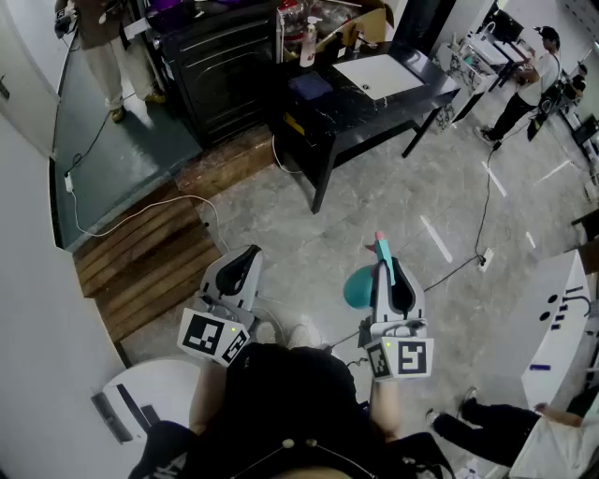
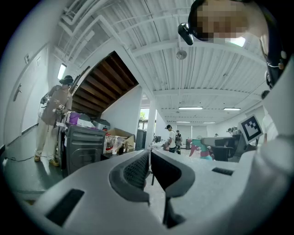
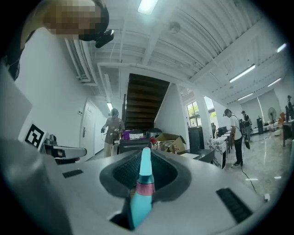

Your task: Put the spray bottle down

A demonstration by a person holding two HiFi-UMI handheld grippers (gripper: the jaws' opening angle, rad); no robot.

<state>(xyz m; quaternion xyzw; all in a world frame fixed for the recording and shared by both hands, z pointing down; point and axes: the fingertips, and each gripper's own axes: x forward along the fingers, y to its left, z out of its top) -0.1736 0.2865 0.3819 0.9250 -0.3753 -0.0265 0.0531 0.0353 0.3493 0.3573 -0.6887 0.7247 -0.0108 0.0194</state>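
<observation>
A teal spray bottle (image 1: 358,287) with a pink collar hangs above the floor, clamped in my right gripper (image 1: 383,269). In the right gripper view the bottle's neck (image 3: 142,190) stands upright between the two dark pads, and the right gripper (image 3: 144,173) is shut on it. My left gripper (image 1: 245,264) is held level beside it at the left, with its jaws together and nothing between them. The left gripper view shows the left gripper (image 2: 149,161) shut and the teal bottle (image 2: 202,150) off to the right.
A black table (image 1: 388,110) with a white sheet stands ahead, with a white bottle (image 1: 309,42) and a cardboard box (image 1: 367,23) at its back. A black cabinet (image 1: 225,56) and wooden steps (image 1: 150,262) lie to the left. Cables cross the floor. People stand at far left and far right.
</observation>
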